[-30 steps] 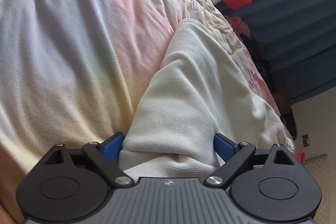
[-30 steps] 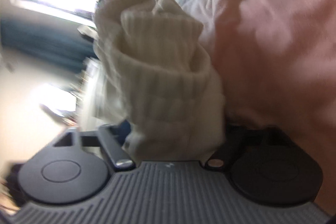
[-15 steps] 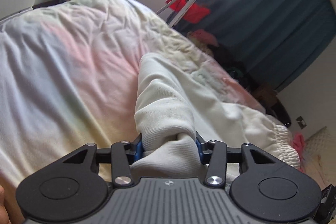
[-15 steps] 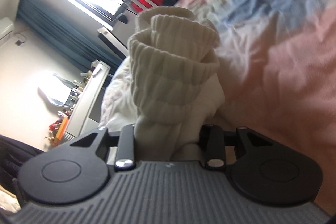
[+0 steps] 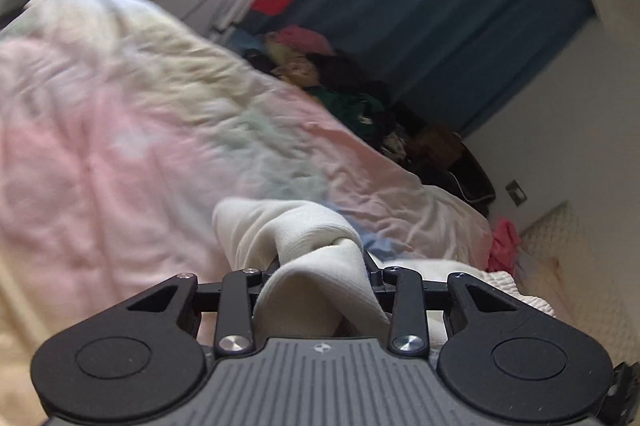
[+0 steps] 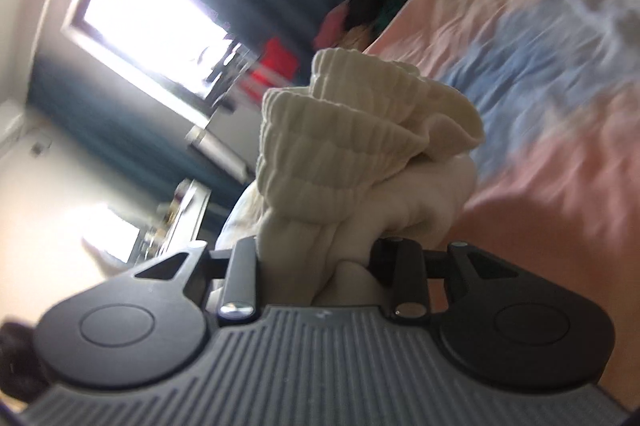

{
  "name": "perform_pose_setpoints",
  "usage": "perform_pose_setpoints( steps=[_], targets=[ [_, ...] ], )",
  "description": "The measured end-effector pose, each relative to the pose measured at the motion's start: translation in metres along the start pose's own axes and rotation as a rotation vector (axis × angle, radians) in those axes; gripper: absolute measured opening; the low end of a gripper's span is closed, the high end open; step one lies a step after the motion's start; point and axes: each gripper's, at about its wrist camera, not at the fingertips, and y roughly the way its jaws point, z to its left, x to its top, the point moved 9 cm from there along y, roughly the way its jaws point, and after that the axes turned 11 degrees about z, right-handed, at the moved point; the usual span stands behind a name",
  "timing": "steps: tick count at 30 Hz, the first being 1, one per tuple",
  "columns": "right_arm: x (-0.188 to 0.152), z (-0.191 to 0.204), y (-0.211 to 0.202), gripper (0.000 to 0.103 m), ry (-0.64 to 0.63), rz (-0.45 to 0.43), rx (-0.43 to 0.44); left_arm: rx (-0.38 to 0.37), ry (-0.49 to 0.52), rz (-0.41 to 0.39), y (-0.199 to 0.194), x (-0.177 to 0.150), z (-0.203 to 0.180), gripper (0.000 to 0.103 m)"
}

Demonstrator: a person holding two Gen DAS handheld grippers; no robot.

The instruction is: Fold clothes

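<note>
Both tongs, left and right, are clamped on the cream garment, lifted above the bed; likely mid-fold, needing it laid flat.

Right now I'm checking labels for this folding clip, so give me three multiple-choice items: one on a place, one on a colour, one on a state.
1. Where is the ribbed cuff?
A. in the right tool
B. on the floor
C. on a hanger

2. What colour is the garment?
A. black
B. cream
C. green

3. The left tool is:
A. wide open and empty
B. out of view
C. shut on the garment

Key: 1 A, the cuff rises from the right tool; 2 B, cream in both views; 3 C, cloth is bunched between its fingers above the pastel bedspread.
</note>
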Motion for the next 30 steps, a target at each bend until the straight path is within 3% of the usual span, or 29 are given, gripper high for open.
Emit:
perform_pose_setpoints(
  steps=[6, 13, 16, 20, 24, 27, 30],
  targets=[
    [0.12, -0.043, -0.03, 0.034, 0.05, -0.125, -0.085, -0.037, 0.091, 0.056, 0.121, 0.055, -0.126, 0.035],
    [0.264, -0.077, -0.012, 0.034, 0.034, -0.265, -0.177, -0.082, 0.13, 0.047, 0.274, 0.135, -0.214, 0.034],
    [0.305, -0.098, 0.007, 0.034, 0.025, -0.306, -0.209, -0.06, 0.195, 0.053, 0.326, 0.141, -0.219, 0.034],
    [0.305, -0.152, 0.039, 0.034, 0.048, -0.295, -0.251, -0.052, 0.276, 0.095, 0.379, 0.127, -0.202, 0.035],
    [0.254, -0.201, 0.043, 0.034, 0.112, -0.269, -0.261, -0.053, 0.395, 0.106, 0.395, 0.087, -0.173, 0.035],
    [0.211, -0.225, 0.05, 0.035, 0.096, -0.273, -0.29, 0.001, 0.433, 0.156, 0.401, 0.057, -0.14, 0.035],
    [0.178, -0.252, 0.063, 0.046, 0.15, -0.256, -0.321, 0.037, 0.444, 0.184, 0.407, 0.039, -0.113, 0.042]
  ],
)
